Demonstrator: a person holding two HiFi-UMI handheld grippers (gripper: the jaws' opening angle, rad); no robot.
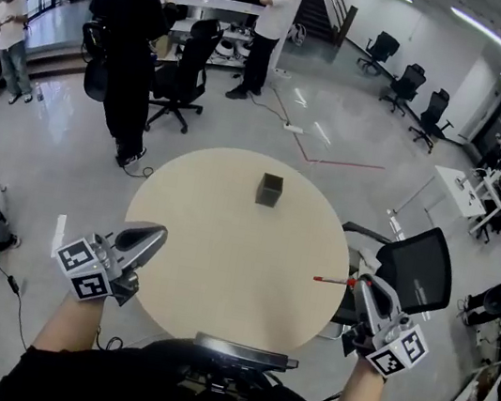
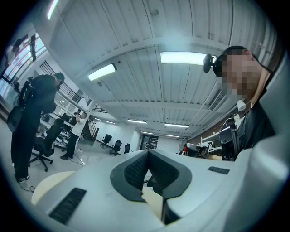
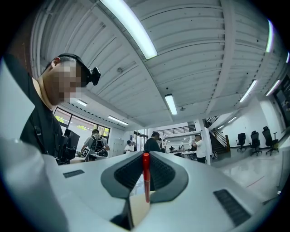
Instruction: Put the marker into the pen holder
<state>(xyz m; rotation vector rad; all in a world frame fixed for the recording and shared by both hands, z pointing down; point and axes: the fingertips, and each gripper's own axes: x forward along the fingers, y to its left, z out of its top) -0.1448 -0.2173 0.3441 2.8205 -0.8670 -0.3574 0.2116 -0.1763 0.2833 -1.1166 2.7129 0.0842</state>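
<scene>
Right gripper view: my right tongs (image 3: 147, 158) clamp the red marker (image 3: 146, 181). My left tongs (image 2: 148, 152) are closed and empty; the pen holder (image 1: 269, 189) stands ahead between them

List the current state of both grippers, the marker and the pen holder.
Left gripper: shut, empty.
Right gripper: shut on the marker.
Pen holder: upright on the table, apart from both grippers.
Marker: clamped crosswise in the jaws, not yet in the pen holder.
</scene>
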